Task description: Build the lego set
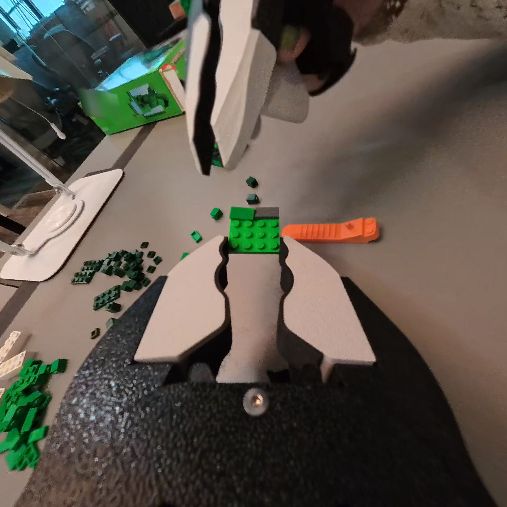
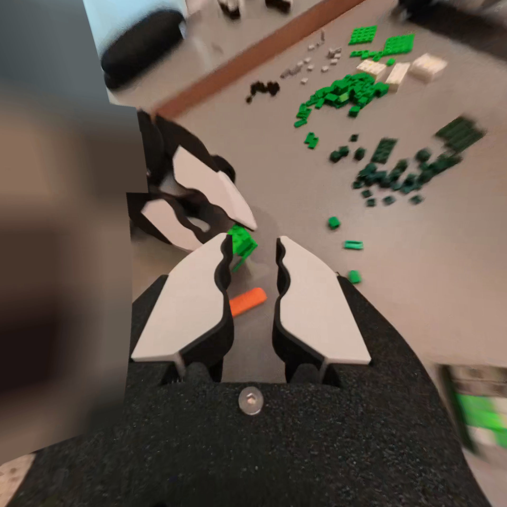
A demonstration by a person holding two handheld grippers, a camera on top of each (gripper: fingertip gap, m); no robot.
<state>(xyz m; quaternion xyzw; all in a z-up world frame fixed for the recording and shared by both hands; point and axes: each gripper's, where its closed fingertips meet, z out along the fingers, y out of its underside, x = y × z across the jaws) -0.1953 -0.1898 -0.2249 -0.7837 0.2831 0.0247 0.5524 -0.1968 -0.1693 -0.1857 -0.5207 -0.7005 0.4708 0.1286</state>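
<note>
Scattering green bricks [image 2: 348,94] across grey table [image 1: 384,164]

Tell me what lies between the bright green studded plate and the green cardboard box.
In the left wrist view: two small dark green bricks on bare grey table, with the right tongs hanging above.

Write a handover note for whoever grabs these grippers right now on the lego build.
Left gripper: shut on the bright green plate, fingertips against its two sides.
Right gripper: open and empty, poised above the plate.
Done: a dark green tile and a grey tile sit side by side along the plate's far edge; the other studs are bare.
Parts: the orange separator is right of the plate, the dark green pile and bright green pile are on the left, and a few loose dark green pieces lie just beyond the plate.
Left: nearly the whole build.
</note>
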